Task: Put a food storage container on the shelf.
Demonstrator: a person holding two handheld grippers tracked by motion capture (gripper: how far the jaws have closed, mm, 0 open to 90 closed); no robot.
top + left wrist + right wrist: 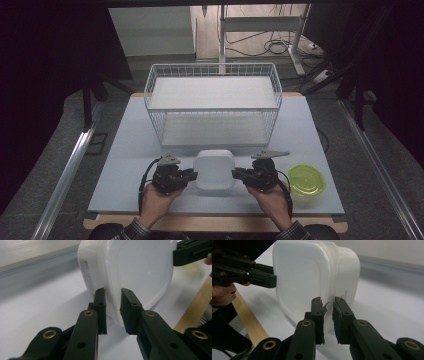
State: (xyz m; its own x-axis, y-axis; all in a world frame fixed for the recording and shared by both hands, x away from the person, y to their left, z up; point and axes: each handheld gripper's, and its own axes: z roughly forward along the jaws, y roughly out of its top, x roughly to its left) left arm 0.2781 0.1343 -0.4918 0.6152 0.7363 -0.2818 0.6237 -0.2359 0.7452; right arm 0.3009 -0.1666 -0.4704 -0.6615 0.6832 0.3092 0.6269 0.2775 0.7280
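Up high, one white wire basket [212, 102] and one round green plastic lid [306, 179] are showing. Closer in, both grippers are pinching the one white square plastic box [214, 169]: left gripper [113, 311], right gripper [327, 315].

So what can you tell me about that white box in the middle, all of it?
The white plastic container is a square tub with rounded corners and a cloudy, see-through lid pressed on top. It looks smooth and slightly shiny, with tiny printed text on one side. It sits upright on the pale table, in front of the white wire basket. The left gripper and right gripper each have their fingers around the lid's rim from opposite sides.
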